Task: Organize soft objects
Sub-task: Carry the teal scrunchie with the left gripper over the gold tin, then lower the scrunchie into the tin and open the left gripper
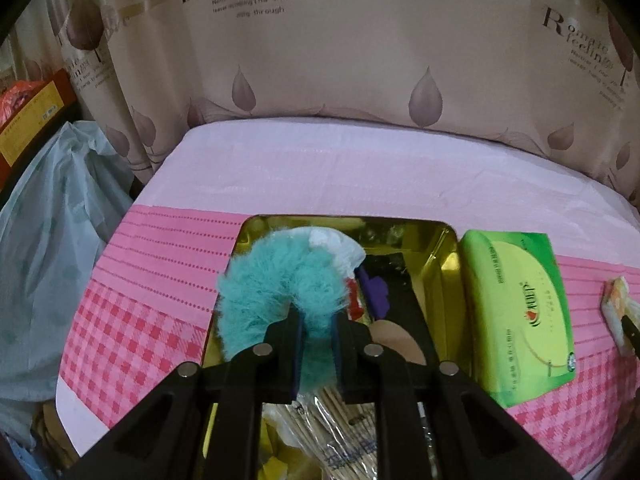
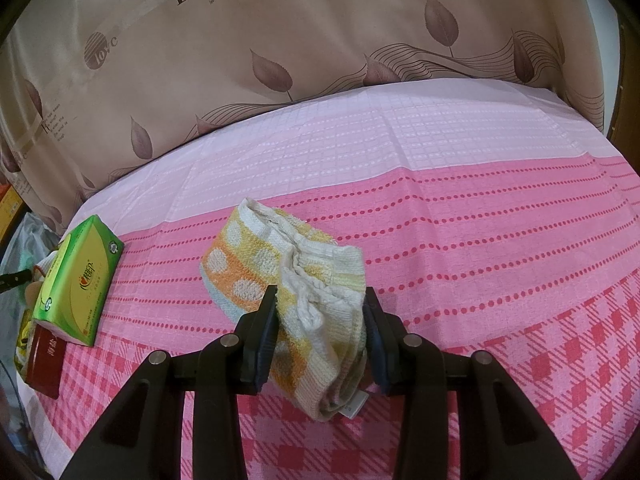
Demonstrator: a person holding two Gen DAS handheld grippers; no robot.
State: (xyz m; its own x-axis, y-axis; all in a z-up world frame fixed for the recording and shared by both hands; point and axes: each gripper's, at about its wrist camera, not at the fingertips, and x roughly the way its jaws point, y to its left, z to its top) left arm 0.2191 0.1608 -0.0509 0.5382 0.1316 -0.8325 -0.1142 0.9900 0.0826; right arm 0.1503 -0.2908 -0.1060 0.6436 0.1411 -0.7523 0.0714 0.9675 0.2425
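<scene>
My left gripper (image 1: pixel 316 320) is shut on a fluffy teal soft toy (image 1: pixel 276 284) and holds it over an open gold tin box (image 1: pixel 436 256) on the pink tablecloth. The box holds a white plastic piece, a purple shape and a bundle of wooden sticks. My right gripper (image 2: pixel 320 300) is shut on a folded towel (image 2: pixel 280 264) with orange, yellow and white dots; the towel's far end rests on the cloth. The towel's edge and a right fingertip also show at the far right of the left wrist view (image 1: pixel 618 304).
A green tissue pack (image 1: pixel 516 312) lies just right of the tin; it shows in the right wrist view (image 2: pixel 80 272) with a dark red box (image 2: pixel 44 364) beside it. A beige printed curtain (image 1: pixel 360 60) hangs behind. A pale plastic bag (image 1: pixel 52 220) sits off the left edge.
</scene>
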